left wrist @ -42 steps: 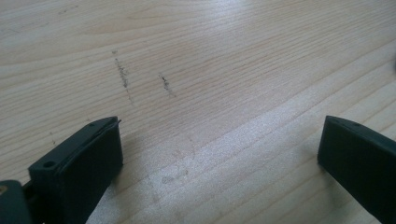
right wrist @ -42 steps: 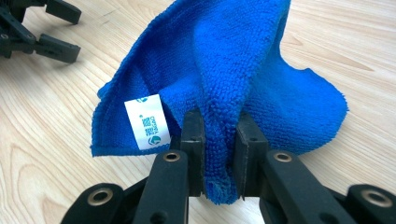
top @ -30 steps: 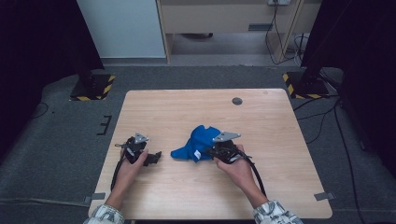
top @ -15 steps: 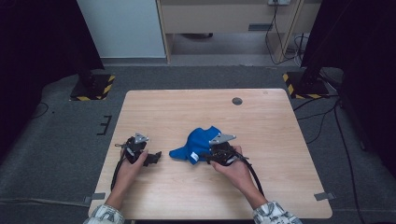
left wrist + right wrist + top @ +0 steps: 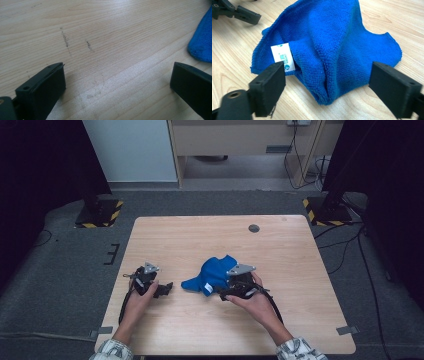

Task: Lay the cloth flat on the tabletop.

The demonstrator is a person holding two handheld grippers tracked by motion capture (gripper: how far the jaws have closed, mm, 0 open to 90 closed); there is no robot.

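Right tongs have just been opening, jaws wide apart around the crumpled blue cloth, now loose on the surface. Left tongs gape empty beside it, likely awaiting a corner.

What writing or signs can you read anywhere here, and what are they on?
White tag sewn to the blue cloth: small teal print and a round teal mark, too blurred to read.
Yellow-and-black warning stripes on the stand bases on the floor: a pattern, no words.
No other readable text.
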